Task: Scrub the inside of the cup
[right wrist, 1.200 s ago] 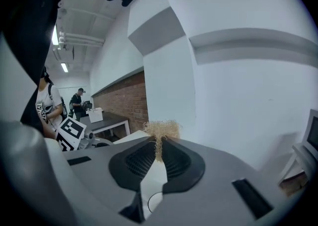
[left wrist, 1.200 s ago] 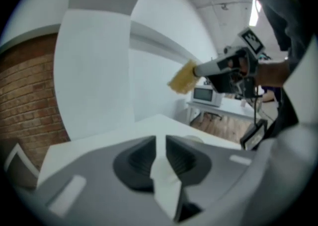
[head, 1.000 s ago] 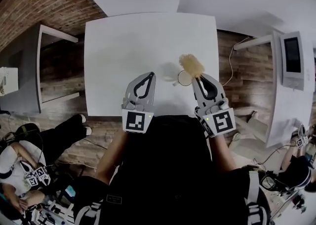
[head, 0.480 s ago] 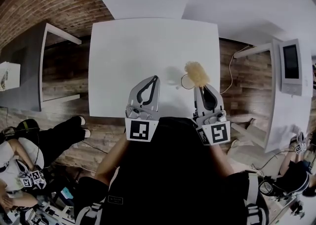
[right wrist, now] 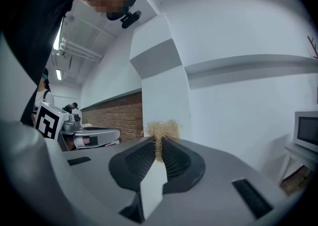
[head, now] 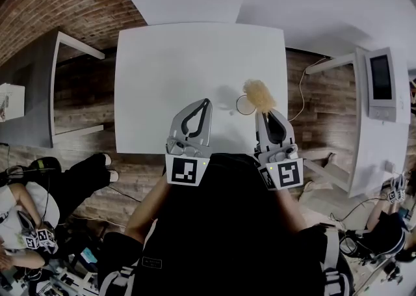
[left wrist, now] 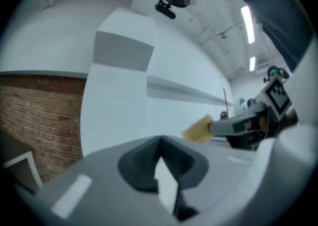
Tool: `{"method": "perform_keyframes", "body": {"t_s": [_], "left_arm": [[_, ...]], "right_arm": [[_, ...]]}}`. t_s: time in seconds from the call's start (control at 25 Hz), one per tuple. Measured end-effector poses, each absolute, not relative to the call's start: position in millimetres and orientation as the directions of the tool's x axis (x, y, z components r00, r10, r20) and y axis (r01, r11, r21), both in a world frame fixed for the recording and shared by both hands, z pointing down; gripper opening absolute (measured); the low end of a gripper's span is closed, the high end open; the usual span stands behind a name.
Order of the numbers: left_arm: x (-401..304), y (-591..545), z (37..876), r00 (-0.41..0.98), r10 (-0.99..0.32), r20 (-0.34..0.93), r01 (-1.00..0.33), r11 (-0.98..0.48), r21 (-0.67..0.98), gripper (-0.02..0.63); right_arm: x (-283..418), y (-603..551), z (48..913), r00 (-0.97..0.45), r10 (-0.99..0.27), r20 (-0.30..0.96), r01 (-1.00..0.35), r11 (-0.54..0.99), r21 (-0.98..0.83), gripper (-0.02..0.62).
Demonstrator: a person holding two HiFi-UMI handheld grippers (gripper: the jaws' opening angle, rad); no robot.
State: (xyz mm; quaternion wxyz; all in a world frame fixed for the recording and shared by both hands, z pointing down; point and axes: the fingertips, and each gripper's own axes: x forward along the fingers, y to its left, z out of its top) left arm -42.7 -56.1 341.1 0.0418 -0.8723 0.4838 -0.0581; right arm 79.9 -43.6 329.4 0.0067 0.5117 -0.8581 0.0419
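Looking down, the head view showed a cup [head: 240, 105] on a white table [head: 169, 60], with a scrubber [head: 260, 95] over its rim. In the left gripper view, the left gripper [left wrist: 160, 140], left of the cup, was closed and empty. In the right gripper view, the right gripper [right wrist: 160, 143] pinched the scrubber. Scrubbing seemingly remained undone. A second earlier the scrubber hovered much the same.

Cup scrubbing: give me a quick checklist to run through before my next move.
1. Scrubber held in the right gripper: ok, the jaws are closed on its stem.
2. Cup on the table: ok, near the front edge.
3. Cup opening facing up: cannot tell, it is clear and small.
4. Cup steadied by the left gripper: not ok, that gripper is shut, empty and off to the cup's left.
5. Scrubber inside the cup: not ok, it shows beside the rim.
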Motion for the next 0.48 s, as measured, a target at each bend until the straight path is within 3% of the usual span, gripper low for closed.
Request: {"method": "perform_keyframes", "body": {"t_s": [0.32,0.48], "left_arm": [[-37.7,-54.9,340.3,0.524,-0.85,0.049,-0.845,-0.526,-0.09,0.005],[-32.2,-55.6,341.7,0.545,-0.835,0.069,-0.821,-0.549,-0.156,0.005]], "right_arm": [[84.5,-41.1,329.8,-0.466,-0.882,0.066,-0.884,0.464,-0.051,0.034],[84.7,-43.8,324.6,-0.468,-0.883,0.041,-0.882,0.465,-0.073,0.034]]}}
